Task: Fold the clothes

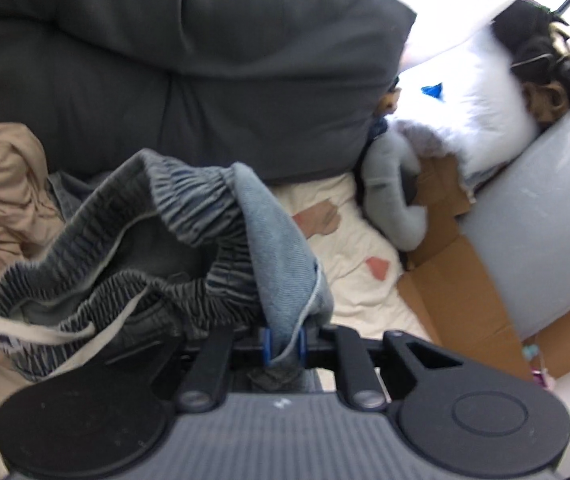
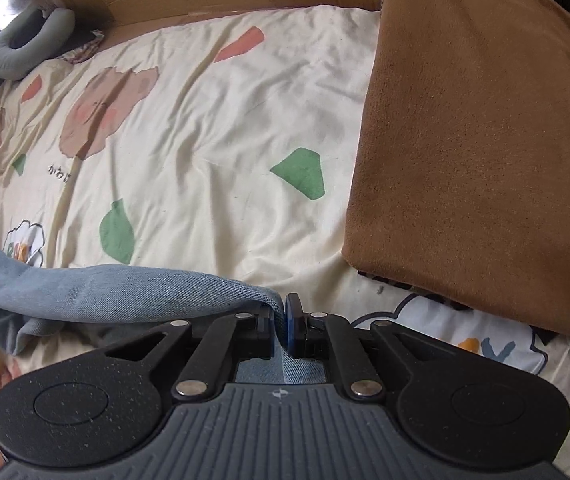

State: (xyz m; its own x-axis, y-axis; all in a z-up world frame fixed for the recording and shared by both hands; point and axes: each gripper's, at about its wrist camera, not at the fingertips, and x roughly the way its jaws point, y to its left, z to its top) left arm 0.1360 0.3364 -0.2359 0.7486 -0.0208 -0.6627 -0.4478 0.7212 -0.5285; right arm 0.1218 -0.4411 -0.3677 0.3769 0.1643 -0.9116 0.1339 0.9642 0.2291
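A pair of blue denim trousers (image 1: 277, 240) with a ruched elastic waistband (image 1: 189, 204) and a white drawstring (image 1: 41, 332) hangs bunched in front of the left wrist camera. My left gripper (image 1: 284, 345) is shut on the denim edge near the waistband. In the right wrist view the same denim (image 2: 125, 292) stretches leftward across the bed, and my right gripper (image 2: 281, 322) is shut on its edge. The rest of the trousers drops out of sight below both cameras.
A cream bedsheet (image 2: 221, 120) with leaf and flower prints covers the bed. A folded brown blanket (image 2: 481, 152) lies at the right. A beige garment (image 1: 1, 184), a dark grey cushion (image 1: 189, 60), a grey neck pillow (image 1: 393, 192), cardboard (image 1: 457, 264) and white pillows (image 1: 485, 100) crowd the far side.
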